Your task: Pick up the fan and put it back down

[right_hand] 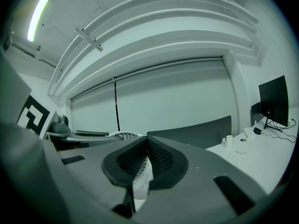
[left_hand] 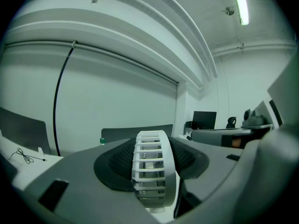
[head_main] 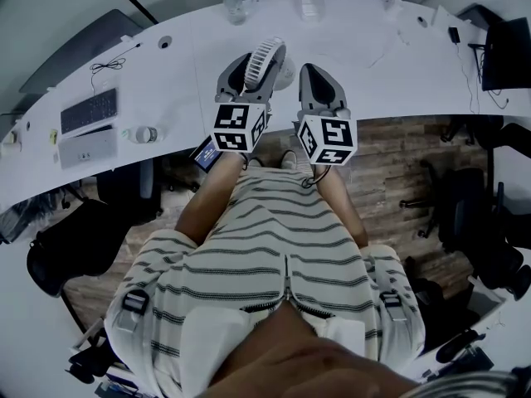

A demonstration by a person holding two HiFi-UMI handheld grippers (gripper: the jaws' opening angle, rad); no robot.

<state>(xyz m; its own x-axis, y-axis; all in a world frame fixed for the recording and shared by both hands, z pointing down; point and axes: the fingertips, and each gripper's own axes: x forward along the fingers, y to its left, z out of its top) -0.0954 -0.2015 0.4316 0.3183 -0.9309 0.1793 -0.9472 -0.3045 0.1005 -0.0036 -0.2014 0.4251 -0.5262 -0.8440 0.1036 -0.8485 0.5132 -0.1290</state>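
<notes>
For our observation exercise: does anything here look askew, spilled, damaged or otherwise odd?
Nothing looks spilled or damaged. The one thing off its usual stance is the fan, clamped edge-on in the left gripper over the desk, which fits the task.

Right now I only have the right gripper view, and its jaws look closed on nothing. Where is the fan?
Observer: The fan stands edge-on between the pads of the left gripper, which press on both sides of its grille.
Operator: And where is my right gripper relative to it?
Observer: In the head view the right gripper is just right of the fan, not touching it.
Operator: Anything crowding the desk nearby?
Observer: No. A keyboard lies far left on the desk, and a bottle stands at its far edge.
</notes>
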